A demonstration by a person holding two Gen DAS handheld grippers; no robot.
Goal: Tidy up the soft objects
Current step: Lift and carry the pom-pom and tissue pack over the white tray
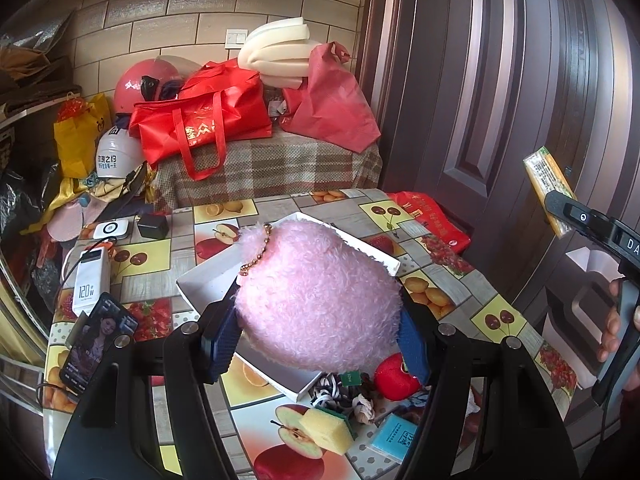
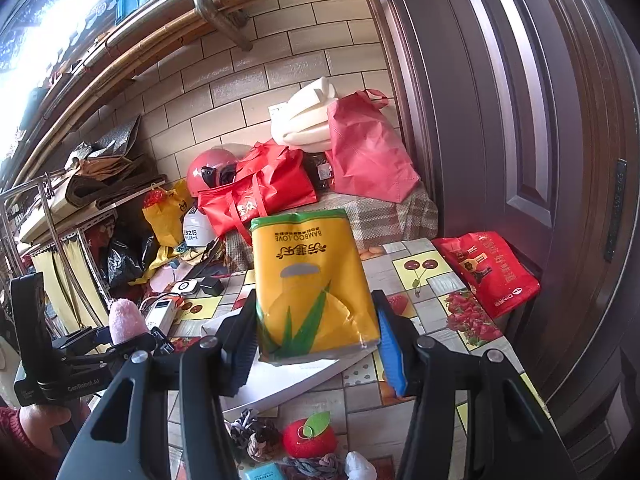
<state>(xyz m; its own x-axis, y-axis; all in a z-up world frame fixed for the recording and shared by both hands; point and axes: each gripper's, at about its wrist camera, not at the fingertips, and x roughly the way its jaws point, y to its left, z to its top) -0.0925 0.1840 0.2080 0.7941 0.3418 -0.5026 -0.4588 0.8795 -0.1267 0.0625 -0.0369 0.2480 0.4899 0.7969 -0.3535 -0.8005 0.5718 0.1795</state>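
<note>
L gripper [image 1: 316,344] pinches a pink fluffy purse [image 1: 320,296] btwn its 2 blue pads [image 1: 218,344]; a gold bead chain [image 1: 256,252] hangs over the purse's upper left. Purse is held up above a white box [image 1: 208,284] that sits on the table [image 1: 496,320] w/ a fruit-print cover.

R gripper [image 2: 316,344] pinches a yellow tissue pack [image 2: 312,284], upright, print upside down, 1 pad each side. Pack is in the air over the same white box [image 2: 288,384]. In the L view the pack [image 1: 546,190] shows far right, well apart from the purse.

On the table near the L gripper: red plush apple [image 1: 394,378], yellow sponge [image 1: 326,428] w/ green back, knotted rope bundle [image 1: 340,396], small blue packet [image 1: 394,438]. Left of the box: white power bank [image 1: 90,280], phone [image 1: 98,340] w/ lit screen, black charger block [image 1: 153,226].

Far right table edge: red snack bag [image 2: 490,272], beside the dark door [image 2: 540,120]. Behind the table, a plaid-covered bench holds a red tote [image 1: 204,120], pink helmet [image 1: 140,84], rolled white foam [image 1: 276,56].
</note>
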